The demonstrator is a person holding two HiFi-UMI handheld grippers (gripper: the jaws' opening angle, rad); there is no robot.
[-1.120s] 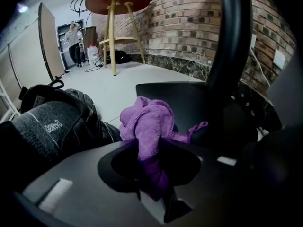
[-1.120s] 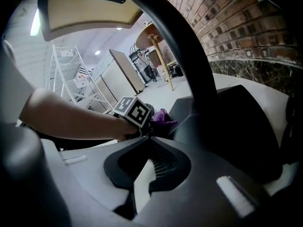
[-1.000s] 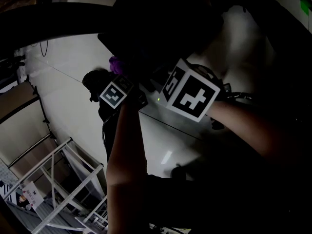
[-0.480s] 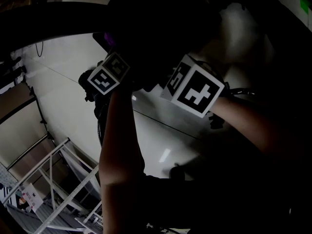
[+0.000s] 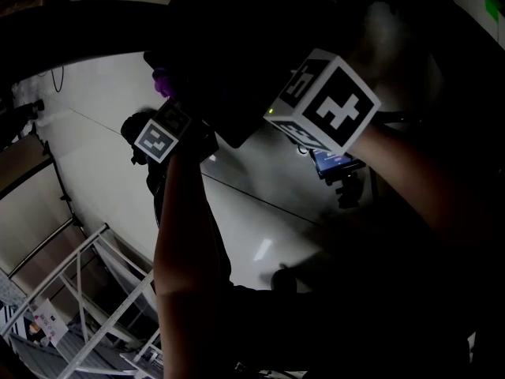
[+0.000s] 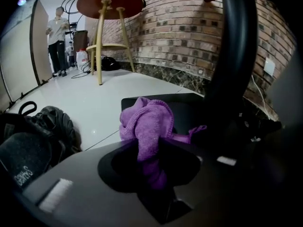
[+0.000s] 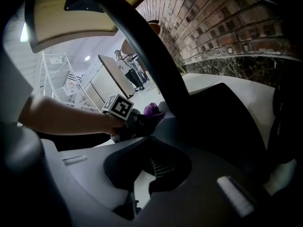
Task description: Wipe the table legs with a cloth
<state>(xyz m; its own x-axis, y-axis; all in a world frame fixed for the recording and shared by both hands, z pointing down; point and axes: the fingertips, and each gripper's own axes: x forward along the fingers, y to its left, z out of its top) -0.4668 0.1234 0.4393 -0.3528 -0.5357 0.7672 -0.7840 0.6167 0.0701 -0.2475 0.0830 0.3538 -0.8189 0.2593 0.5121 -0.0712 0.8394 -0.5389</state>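
Note:
My left gripper (image 6: 149,161) is shut on a bunched purple cloth (image 6: 146,126), which sticks out past its jaws. A thick, curved black table leg (image 6: 233,56) rises just to the right of the cloth. In the right gripper view the cloth (image 7: 152,109) lies against that leg (image 7: 151,65), behind the left gripper's marker cube (image 7: 118,107). My right gripper (image 7: 141,183) is open by a narrow gap, holds nothing and sits lower on the same leg. The head view is dark. It shows the cloth (image 5: 162,80) above the left cube (image 5: 162,139), and the right cube (image 5: 327,105).
The wooden underside of the tabletop (image 7: 71,13) is overhead. A black bag (image 6: 52,122) lies on the pale floor at the left. Farther off are a round wooden table (image 6: 110,1), a standing person (image 6: 57,37), a brick wall (image 6: 189,32) and a white metal rack (image 5: 87,290).
The left gripper with the cloth has moved up and to the left along the leg. The right gripper's cube has risen a little.

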